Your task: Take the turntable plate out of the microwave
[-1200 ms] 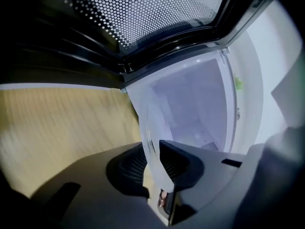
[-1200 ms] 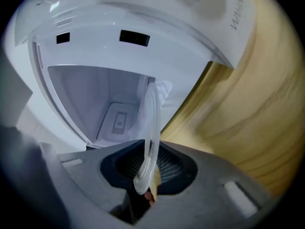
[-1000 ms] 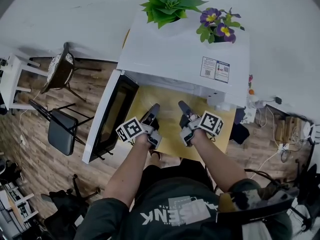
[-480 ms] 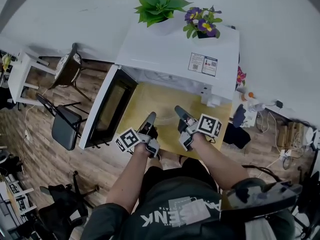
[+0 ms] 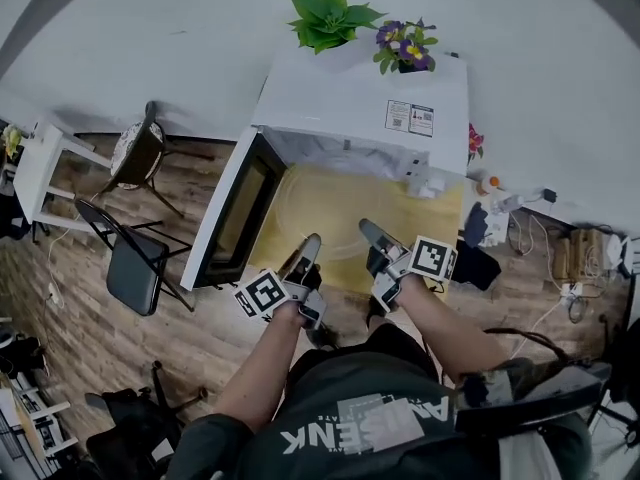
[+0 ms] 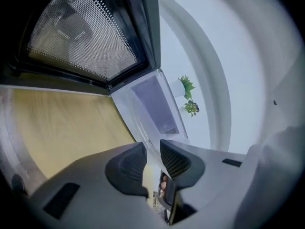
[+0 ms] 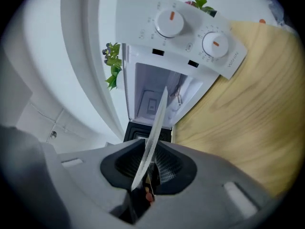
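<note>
The white microwave point(image 5: 360, 108) stands on a yellow table point(image 5: 435, 218) with its door point(image 5: 235, 213) swung open to the left. A clear glass turntable plate point(image 5: 335, 216) hangs in front of the opening, over the table, faint in the head view. My left gripper point(image 5: 308, 250) is shut on its left rim and my right gripper point(image 5: 372, 233) on its right rim. In the right gripper view the plate's edge point(image 7: 155, 128) runs upright between the pads of the right gripper point(image 7: 148, 163). The left gripper view shows the glass rim point(image 6: 148, 144) passing between the left gripper's point(image 6: 153, 159) pads.
Two potted plants point(image 5: 330, 20) stand on top of the microwave. The open door point(image 6: 81, 37) juts out at the left of the table. A stool and a folding chair point(image 5: 135, 268) stand on the wooden floor at the left; cables and boxes point(image 5: 575, 258) lie at the right.
Both grippers have drawn back from the microwave's mouth toward the table's near edge and risen, carrying the plate between them. The head camera has shifted too.
</note>
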